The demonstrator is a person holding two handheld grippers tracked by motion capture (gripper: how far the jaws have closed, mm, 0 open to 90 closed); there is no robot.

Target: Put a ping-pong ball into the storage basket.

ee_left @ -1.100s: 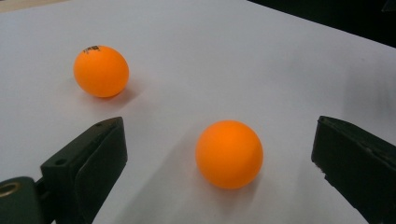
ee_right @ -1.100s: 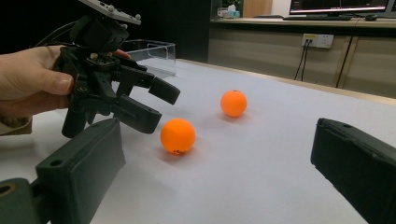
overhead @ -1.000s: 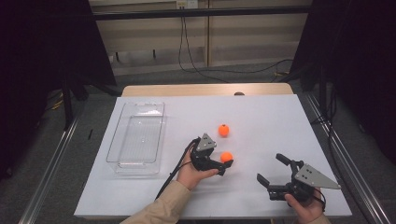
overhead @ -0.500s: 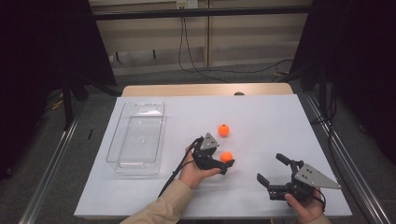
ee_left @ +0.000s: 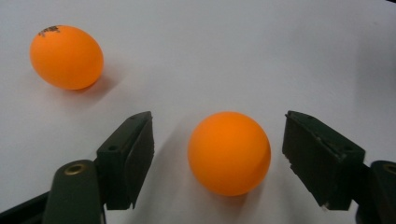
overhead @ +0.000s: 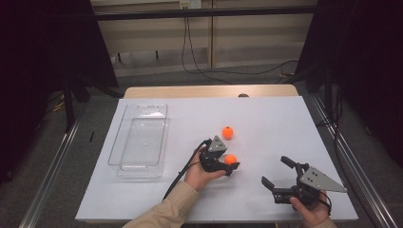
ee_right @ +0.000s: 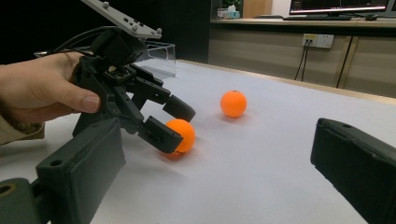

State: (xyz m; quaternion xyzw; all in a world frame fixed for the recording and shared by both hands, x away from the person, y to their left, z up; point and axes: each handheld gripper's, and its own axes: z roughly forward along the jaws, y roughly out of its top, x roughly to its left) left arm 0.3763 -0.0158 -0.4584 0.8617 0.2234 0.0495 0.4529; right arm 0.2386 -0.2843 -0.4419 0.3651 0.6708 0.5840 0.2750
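Note:
Two orange balls lie on the white table. The near ball (overhead: 230, 159) (ee_left: 229, 153) (ee_right: 182, 134) sits between the jaws of my left gripper (overhead: 232, 163) (ee_left: 219, 122) (ee_right: 176, 125). Those jaws have just been closing, and a gap still shows on each side of the ball, so the gripper is open. The far ball (overhead: 228, 132) (ee_left: 66, 57) (ee_right: 233, 103) rests free a little beyond it. My right gripper (overhead: 274, 171) (ee_right: 219, 149) is held low near the front right of the table, open, with nothing between its jaws.
A clear plastic tray (overhead: 119, 164) (ee_right: 161, 56) stands on the left part of the white table top (overhead: 266, 118). The left gripper's black cable (overhead: 178, 173) trails back toward the front edge. Dark floor and metal rails flank the table.
The left gripper's jaws have drawn closer together around the near ball. The ball and the right gripper have stayed where they were.

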